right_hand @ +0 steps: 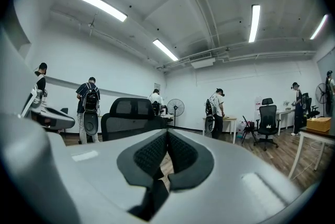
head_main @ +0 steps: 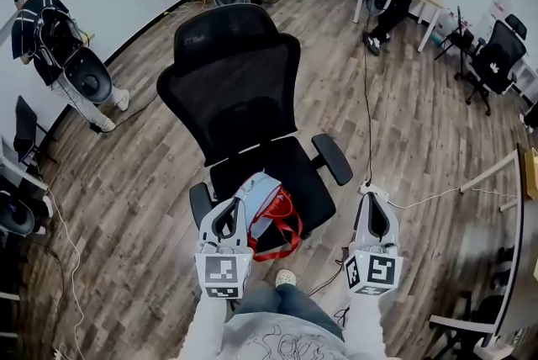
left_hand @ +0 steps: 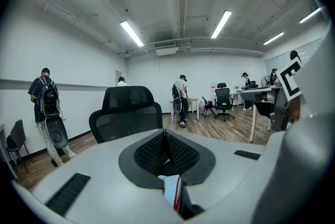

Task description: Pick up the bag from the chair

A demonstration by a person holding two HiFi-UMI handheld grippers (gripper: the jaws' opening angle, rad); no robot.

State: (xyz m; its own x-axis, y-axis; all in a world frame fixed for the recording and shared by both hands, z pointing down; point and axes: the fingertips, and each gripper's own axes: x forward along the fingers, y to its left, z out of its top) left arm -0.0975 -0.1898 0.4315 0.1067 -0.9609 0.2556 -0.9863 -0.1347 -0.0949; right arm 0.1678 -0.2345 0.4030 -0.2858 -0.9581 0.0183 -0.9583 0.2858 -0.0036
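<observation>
Head view puts the bag [head_main: 267,211], pale blue-grey with red handles, on the seat of the black office chair [head_main: 235,89]. It lies toward the seat's front edge, on the side of the armrest nearest the left gripper [head_main: 230,214]. It rests on the cushion with its handles slack, so the pick-up has not yet happened.

That gripper hangs over the chair's front corner, just beside the bag; whether it brushes the fabric cannot be told from above. In the left gripper view its jaws are pressed together at the tips with nothing pinched between them. A sliver of blue and red, which I take to be the bag, shows low down beneath them.

The right gripper [head_main: 372,211] is off the chair's other side, beyond the far armrest and above bare wood floor [head_main: 420,148], well apart from the bag. The right gripper view shows its jaws likewise closed on nothing, looking across toward the chair's backrest.

By my reading, only the approach is under way. What is left is to spread the jaws, settle them on a handle or a fold of the bag, clamp, and lift it clear of the chair.
</observation>
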